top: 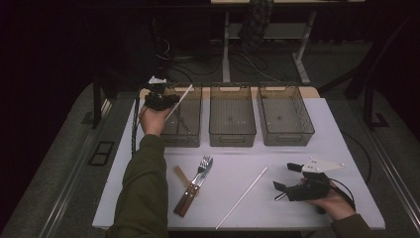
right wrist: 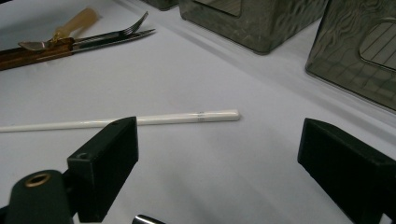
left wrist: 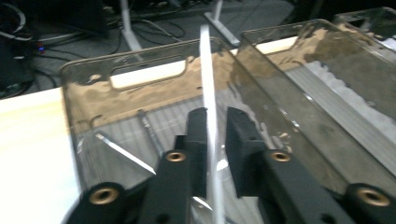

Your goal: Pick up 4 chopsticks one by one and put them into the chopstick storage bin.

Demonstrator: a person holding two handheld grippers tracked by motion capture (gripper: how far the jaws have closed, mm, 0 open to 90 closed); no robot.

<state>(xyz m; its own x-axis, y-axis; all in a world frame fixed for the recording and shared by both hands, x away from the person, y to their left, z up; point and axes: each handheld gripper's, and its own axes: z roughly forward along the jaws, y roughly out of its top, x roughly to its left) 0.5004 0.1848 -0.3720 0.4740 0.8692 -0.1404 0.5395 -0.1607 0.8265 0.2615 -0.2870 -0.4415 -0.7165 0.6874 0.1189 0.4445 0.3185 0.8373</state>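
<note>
- A white chopstick (top: 179,101) is being held over the left bin (top: 194,139) by the left gripper (top: 159,101), its tip tilted up past the bin's far rim.
- In the left gripper view the jaws are standing slightly apart, the stick (left wrist: 208,107) lying against one pad with a gap at the other; the grip appears loosened.
- For a clean drop, the stick is best being lowered level inside the walls before the jaws are fully parted.
- The right gripper (top: 296,188) is being rested on the table (top: 346,198), jaws gaping, grasping nothing.
- Being counted: three bins, two white chopsticks, the second chopstick (top: 241,197) lying on the table, and one fork (top: 197,181).
</note>
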